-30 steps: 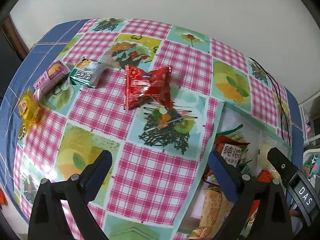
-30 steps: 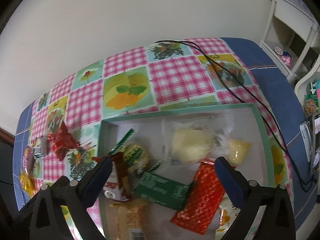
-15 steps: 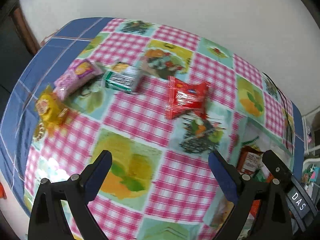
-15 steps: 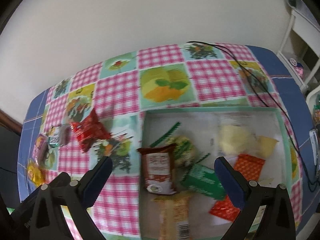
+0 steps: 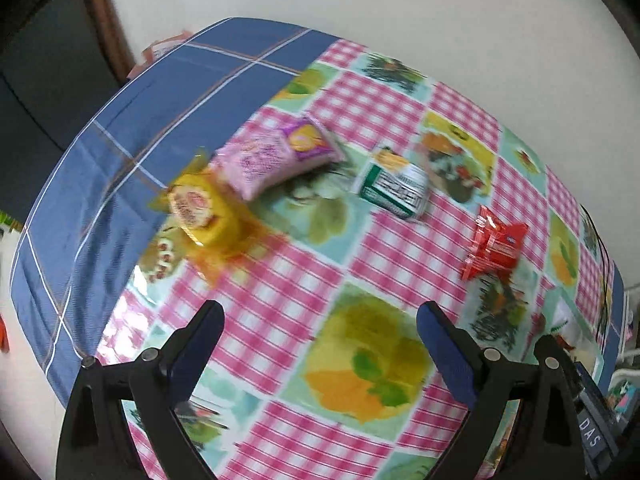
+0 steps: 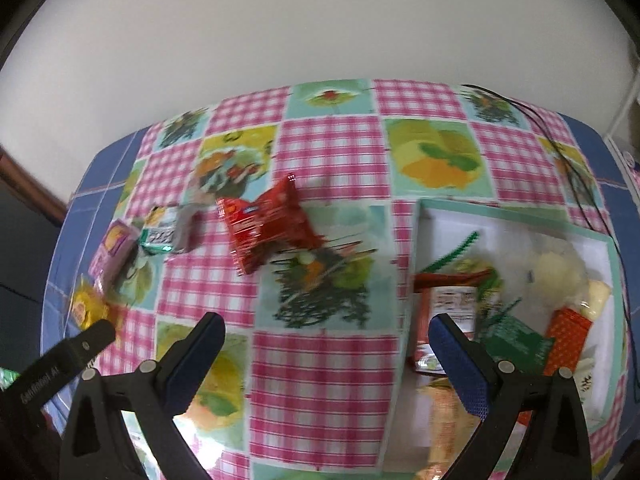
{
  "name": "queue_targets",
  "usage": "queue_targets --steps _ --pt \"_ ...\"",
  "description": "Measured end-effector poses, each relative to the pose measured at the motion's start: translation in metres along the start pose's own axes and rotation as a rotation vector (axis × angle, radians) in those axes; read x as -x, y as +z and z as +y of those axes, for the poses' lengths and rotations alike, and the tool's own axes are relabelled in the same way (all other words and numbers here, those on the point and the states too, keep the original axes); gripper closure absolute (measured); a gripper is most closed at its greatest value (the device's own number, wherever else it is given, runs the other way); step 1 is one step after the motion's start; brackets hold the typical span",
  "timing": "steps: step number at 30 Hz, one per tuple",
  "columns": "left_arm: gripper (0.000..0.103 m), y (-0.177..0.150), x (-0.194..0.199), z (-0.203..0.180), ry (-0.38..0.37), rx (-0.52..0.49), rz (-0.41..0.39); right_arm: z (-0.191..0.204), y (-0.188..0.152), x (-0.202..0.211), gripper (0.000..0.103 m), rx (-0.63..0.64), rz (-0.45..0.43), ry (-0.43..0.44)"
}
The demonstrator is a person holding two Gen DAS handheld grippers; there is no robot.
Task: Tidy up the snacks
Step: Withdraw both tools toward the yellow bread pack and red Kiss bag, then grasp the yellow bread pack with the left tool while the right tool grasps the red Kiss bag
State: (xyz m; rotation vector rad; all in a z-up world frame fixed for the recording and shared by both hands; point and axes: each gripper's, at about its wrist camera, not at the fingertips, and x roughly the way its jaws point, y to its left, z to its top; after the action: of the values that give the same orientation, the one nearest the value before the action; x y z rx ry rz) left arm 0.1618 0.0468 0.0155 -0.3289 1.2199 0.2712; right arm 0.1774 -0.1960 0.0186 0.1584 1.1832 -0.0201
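Note:
Loose snacks lie on the checked tablecloth: a yellow packet [image 5: 200,210] [image 6: 86,306], a pink packet [image 5: 272,156] [image 6: 114,248], a green-and-white packet [image 5: 396,186] [image 6: 168,232] and a red packet [image 5: 494,240] [image 6: 268,220]. My left gripper [image 5: 320,320] hovers open over bare cloth, short of the yellow and pink packets. My right gripper [image 6: 326,332] is open too, above the cloth between the red packet and a white box [image 6: 436,224] that holds several snacks. Part of the left gripper [image 6: 60,360] shows at the lower left of the right wrist view.
A black cable [image 6: 568,160] runs across the table's far right corner. Blue cloth [image 5: 120,120] covers the table's left end, with a dark doorway [image 5: 40,60] beyond it. A white wall stands behind the table.
Both grippers swung left. The left view now centres on the yellow and pink packets, with the box almost out of frame. The right view left the box's middle and now shows the red packet.

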Motion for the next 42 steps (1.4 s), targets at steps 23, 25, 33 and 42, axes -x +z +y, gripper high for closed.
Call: queue_targets --steps 23,25,33,42 --pt "0.006 0.051 -0.059 0.096 0.049 0.201 0.025 0.057 0.042 -0.071 0.0 0.115 -0.071 -0.004" --pt "0.006 0.054 -0.064 0.097 0.047 0.204 0.024 0.058 0.047 -0.077 0.0 0.114 -0.069 -0.012" --pt "0.019 0.056 -0.08 0.097 0.036 0.203 0.042 0.061 0.058 -0.094 0.007 0.155 -0.047 -0.064" --pt "0.055 0.054 -0.08 0.091 0.043 0.174 0.04 0.06 0.058 -0.094 0.038 0.144 -0.036 -0.033"
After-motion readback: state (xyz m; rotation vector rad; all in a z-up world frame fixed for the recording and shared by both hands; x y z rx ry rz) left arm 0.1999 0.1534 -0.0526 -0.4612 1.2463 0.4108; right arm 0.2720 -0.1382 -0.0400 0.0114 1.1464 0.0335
